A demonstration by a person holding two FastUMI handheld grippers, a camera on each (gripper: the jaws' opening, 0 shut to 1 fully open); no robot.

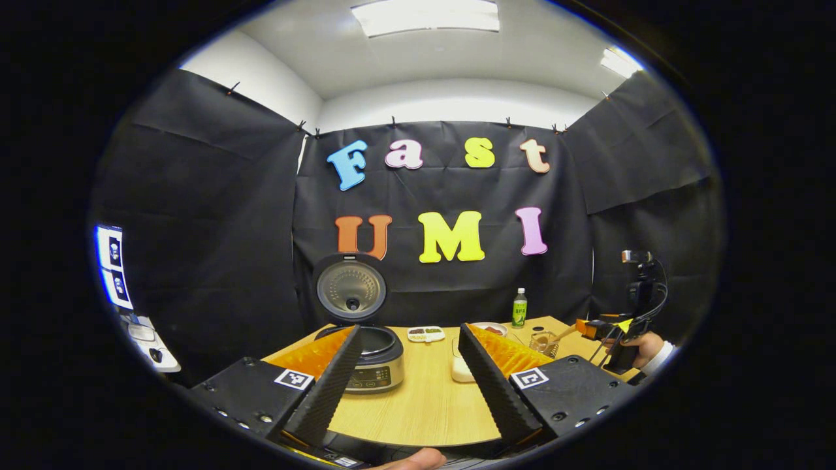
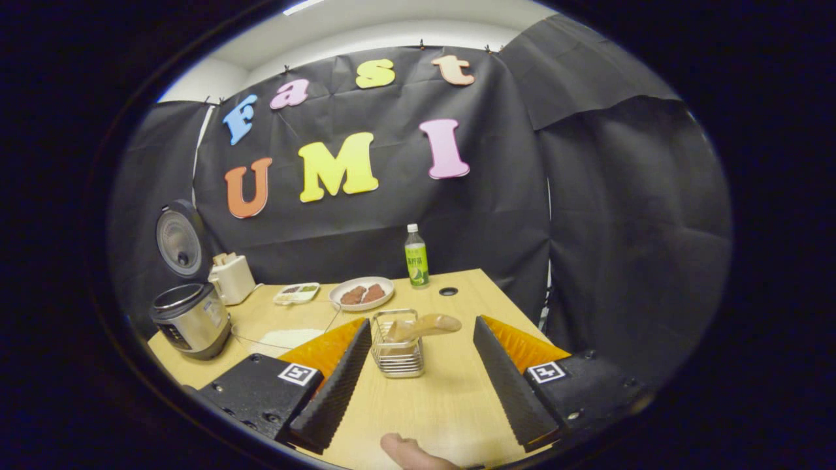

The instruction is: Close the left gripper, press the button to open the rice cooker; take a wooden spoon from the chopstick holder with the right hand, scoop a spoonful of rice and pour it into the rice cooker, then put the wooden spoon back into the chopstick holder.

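Observation:
The rice cooker [image 1: 373,372] stands on the wooden table with its lid [image 1: 351,289] swung up; its pot [image 2: 189,316] also sits at the left of the right gripper view. My left gripper [image 1: 410,329] is open, the cooker just beyond its left finger. My right gripper [image 2: 422,323] is open too, fingers apart on either side of the wire chopstick holder [image 2: 398,352] and not touching it. A wooden spoon [image 2: 424,325] leans in the holder, bowl end up. In the left gripper view, a hand holds the right gripper [image 1: 591,328] by the holder [image 1: 542,343].
A white container [image 1: 461,371] sits mid-table beside the cooker. Further back are a plate of brown food [image 2: 362,292], a small snack tray [image 2: 297,294] and a green bottle [image 2: 415,256]. A white appliance [image 2: 232,277] stands behind the cooker. A cable hole [image 2: 448,291] marks the table [image 2: 450,398].

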